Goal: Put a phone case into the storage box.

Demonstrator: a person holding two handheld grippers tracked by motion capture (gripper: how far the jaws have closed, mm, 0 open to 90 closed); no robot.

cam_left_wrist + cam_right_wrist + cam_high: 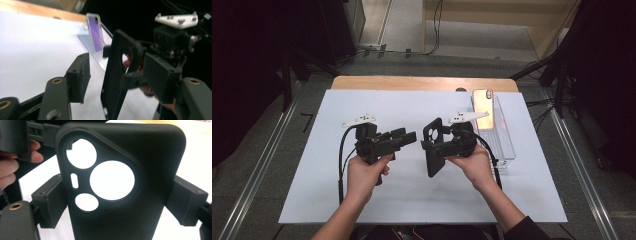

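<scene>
Right gripper view: black phone case clamped between the two pads, camera cut-outs facing the lens, one pad on each long edge. High view: right gripper holds the case upright above the white mat, jaws pointing toward the left gripper. Left gripper's jaws stand apart with nothing between them, just short of the case. Beyond the right gripper, a phone leans in a clear tray.

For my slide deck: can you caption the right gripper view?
Right gripper clamps a black phone case by its side edges, camera cutouts facing the lens.
</scene>
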